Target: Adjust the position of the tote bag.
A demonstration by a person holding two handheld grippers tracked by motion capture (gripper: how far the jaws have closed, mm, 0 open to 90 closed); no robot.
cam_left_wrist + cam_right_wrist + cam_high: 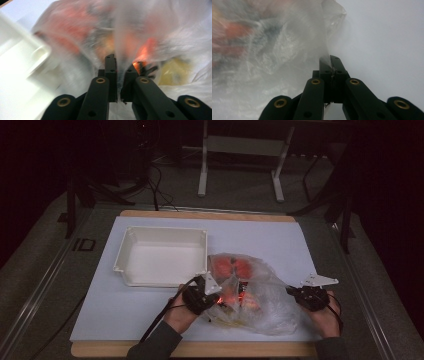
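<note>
High view shows our left claw [212, 295] and right claw [292, 291] each pinching thin film of the bag [260, 312] near the desk's [300, 245] front edge; soft, slippery, tearable, so we grip its edges.

We are seeing a white tray [131, 251] lying empty on a pale mat [280, 240], which is covering a wooden board [200, 350]. Beyond the table, metal frame legs [202, 175] are standing on the floor beside dark cables [159, 190].
</note>
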